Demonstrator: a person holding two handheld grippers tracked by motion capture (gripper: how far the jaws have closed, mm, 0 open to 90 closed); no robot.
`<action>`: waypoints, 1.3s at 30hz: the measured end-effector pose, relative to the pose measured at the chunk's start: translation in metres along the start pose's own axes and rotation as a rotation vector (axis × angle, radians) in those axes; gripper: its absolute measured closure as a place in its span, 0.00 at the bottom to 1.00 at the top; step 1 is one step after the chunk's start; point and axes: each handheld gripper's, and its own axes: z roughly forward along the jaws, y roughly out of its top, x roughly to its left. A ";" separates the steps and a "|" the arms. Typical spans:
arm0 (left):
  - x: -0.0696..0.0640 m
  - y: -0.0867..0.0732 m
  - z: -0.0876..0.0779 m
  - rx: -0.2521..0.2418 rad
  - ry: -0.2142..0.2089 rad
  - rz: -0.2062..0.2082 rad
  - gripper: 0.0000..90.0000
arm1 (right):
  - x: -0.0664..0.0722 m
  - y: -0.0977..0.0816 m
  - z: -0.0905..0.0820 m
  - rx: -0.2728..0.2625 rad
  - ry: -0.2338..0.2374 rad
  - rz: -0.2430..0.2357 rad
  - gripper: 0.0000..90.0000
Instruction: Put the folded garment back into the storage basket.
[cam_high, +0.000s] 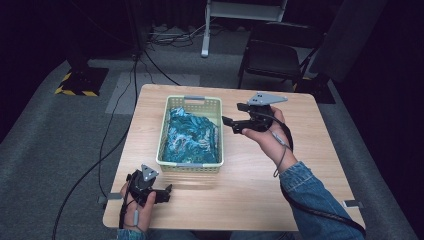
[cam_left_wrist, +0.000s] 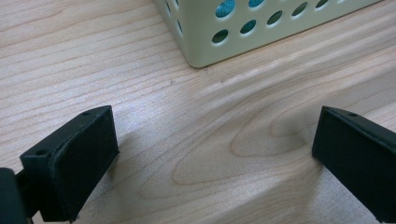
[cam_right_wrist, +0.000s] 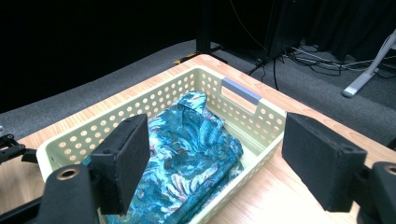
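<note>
left tool (cam_high: 165, 192) apart | right tool (cam_high: 232, 116) apart | cloth (cam_high: 190, 135) crumpled, basket (cam_high: 162, 137) hides its edges

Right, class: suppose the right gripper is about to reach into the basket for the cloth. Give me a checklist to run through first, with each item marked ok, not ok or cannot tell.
1. Right gripper jaws open wide enough to take cloth: ok, they stand well apart with nothing between them.
2. Blue patterned cloth inside the basket and reachable from above: ok, nothing covers it.
3. Right gripper aimed at the basket: ok, its own view looks down onto the cloth.
4. Left gripper out of the way: ok, it sits near the table's front edge, open, outside the basket.
5. Whether anything lies under the cloth: cannot tell.
</note>
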 end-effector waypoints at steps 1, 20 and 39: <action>0.000 0.000 0.000 0.000 0.000 0.000 0.00 | -0.001 -0.001 -0.002 -0.001 0.001 0.000 0.26; 0.000 0.000 0.000 0.000 0.000 0.000 0.00 | -0.024 -0.020 -0.028 -0.005 -0.009 0.022 0.25; 0.000 0.000 0.000 0.000 0.000 0.000 0.00 | -0.037 -0.031 -0.045 -0.005 -0.026 0.029 0.25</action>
